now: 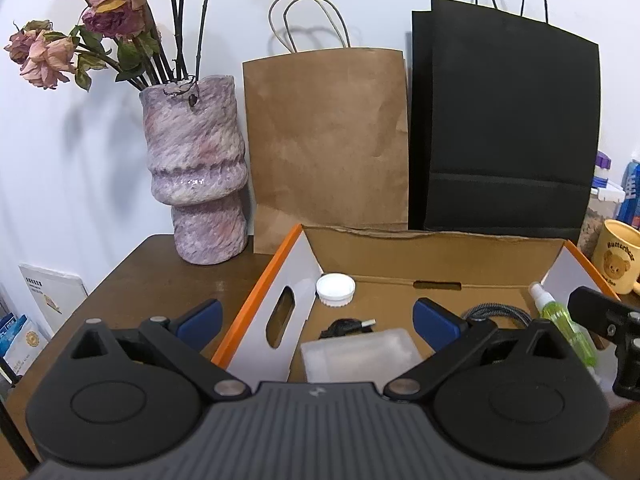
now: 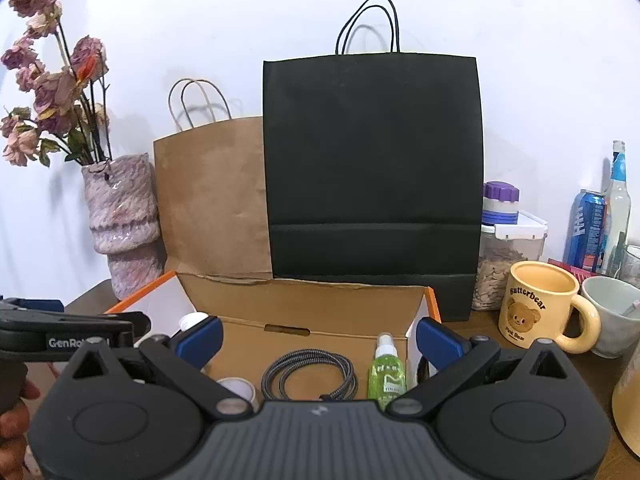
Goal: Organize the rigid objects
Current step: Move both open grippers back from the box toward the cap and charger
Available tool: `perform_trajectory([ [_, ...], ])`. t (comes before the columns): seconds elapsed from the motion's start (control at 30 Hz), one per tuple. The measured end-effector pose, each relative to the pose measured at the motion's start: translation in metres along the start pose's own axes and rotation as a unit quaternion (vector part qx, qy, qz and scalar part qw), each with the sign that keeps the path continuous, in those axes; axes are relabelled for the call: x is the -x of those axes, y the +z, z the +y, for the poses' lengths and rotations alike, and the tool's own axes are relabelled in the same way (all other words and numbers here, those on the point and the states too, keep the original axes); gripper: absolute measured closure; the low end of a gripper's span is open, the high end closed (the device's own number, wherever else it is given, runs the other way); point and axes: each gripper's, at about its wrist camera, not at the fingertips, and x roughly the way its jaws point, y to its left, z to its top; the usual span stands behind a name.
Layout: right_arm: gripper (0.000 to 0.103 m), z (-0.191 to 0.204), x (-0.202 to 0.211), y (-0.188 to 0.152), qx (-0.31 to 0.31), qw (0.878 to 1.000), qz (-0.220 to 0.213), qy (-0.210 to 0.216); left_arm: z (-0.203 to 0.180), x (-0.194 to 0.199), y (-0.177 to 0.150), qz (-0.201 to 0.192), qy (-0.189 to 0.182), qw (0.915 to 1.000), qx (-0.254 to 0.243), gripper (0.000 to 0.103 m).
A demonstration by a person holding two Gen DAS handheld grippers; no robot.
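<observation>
An open cardboard box [image 1: 436, 256] with orange edges sits on the dark wooden table. Inside it lie a white round lid [image 1: 335, 289], a clear plastic case [image 1: 360, 354], a small black USB plug [image 1: 348, 326], a coiled grey cable [image 2: 310, 376], a green spray bottle [image 2: 386, 372] and a tape roll [image 2: 238, 388]. My left gripper [image 1: 318, 318] is open and empty above the box's left side. My right gripper [image 2: 318, 338] is open and empty above the box's right part.
A pink marbled vase [image 1: 196, 172] with dried roses stands at the back left. A brown paper bag [image 1: 326, 140] and a black paper bag [image 2: 372, 176] lean on the wall. A yellow bear mug [image 2: 538, 306], a white cup [image 2: 612, 316], a seed container [image 2: 508, 252], a can and a bottle stand right.
</observation>
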Motion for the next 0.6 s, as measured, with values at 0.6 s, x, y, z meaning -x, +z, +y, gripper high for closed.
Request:
perform_trajectory([
  [0.6, 0.0, 0.016, 0.045, -0.024, 0.013, 1.0, 0.014, 0.009, 0.02, 0.044, -0.024, 0.003, -0.005, 0.9999, 0.009, 0.0],
])
